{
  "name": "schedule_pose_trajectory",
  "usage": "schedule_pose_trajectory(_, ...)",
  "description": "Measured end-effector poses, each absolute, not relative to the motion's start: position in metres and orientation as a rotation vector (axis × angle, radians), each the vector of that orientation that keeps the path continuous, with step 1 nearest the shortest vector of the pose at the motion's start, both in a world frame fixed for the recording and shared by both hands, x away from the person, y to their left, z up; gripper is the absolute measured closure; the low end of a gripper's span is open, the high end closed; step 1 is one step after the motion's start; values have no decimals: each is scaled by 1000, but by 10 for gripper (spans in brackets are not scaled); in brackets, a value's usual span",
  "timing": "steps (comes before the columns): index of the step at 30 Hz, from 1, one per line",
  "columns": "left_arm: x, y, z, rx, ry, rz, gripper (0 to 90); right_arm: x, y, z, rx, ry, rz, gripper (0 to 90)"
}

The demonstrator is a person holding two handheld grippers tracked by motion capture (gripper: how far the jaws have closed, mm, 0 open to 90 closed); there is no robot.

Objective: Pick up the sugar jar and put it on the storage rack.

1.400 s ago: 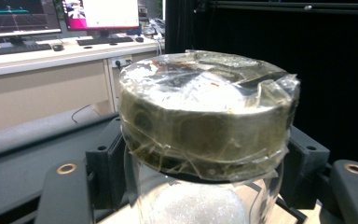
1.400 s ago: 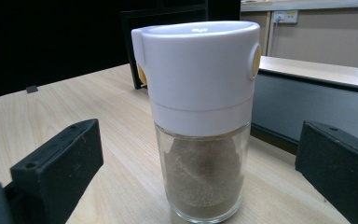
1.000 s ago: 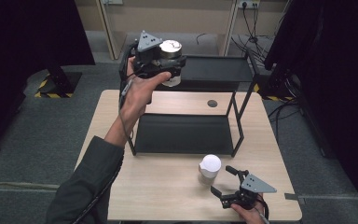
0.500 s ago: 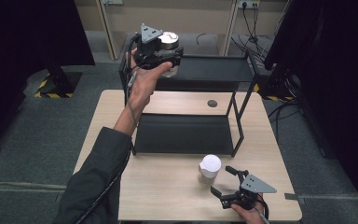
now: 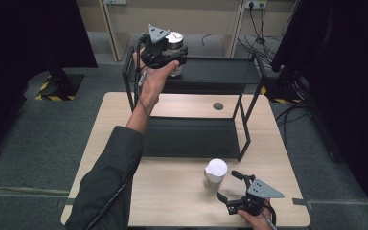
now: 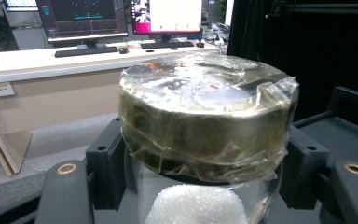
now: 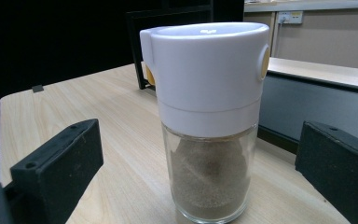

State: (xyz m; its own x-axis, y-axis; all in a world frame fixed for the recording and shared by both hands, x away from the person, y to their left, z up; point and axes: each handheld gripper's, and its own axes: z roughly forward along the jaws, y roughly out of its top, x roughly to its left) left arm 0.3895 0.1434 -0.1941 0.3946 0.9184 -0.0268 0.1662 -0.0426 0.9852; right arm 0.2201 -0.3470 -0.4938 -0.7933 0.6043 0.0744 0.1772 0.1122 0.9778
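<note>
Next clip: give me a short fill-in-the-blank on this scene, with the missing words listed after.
1. The left gripper is shut on a jar held over the rack's ____ shelf.
2. The shaker standing on the table has a ____ cap.
3. The right gripper's jaws stand ____, with the shaker just ahead of them.
4. The jar's lid is wrapped in clear ____.

Missing words: top; white; open; plastic film

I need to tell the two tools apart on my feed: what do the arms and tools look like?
Both are black two-jaw tools, each topped by a grey three-cornered plate: left tool, right tool. The jaws are blocky black pads with brass-ringed screw holes. A black cable trails along the left arm, which wears a dark grey long sleeve.
</note>
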Motion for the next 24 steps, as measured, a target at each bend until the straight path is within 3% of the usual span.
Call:
schedule_pose_trajectory(16, 394, 137, -202, 1512, 1022, 846, 306, 221, -347, -494, 766, 2056, 1728, 12)
schedule_pose_trajectory(22, 393, 139, -203, 1496, 1040, 846, 84, 221, -346, -494, 767, 2058, 1728, 12)
schedule_pose_trajectory(24, 392, 139, -202, 1496, 1045, 836, 71, 221, -346, -494, 763, 2060, 1726, 12)
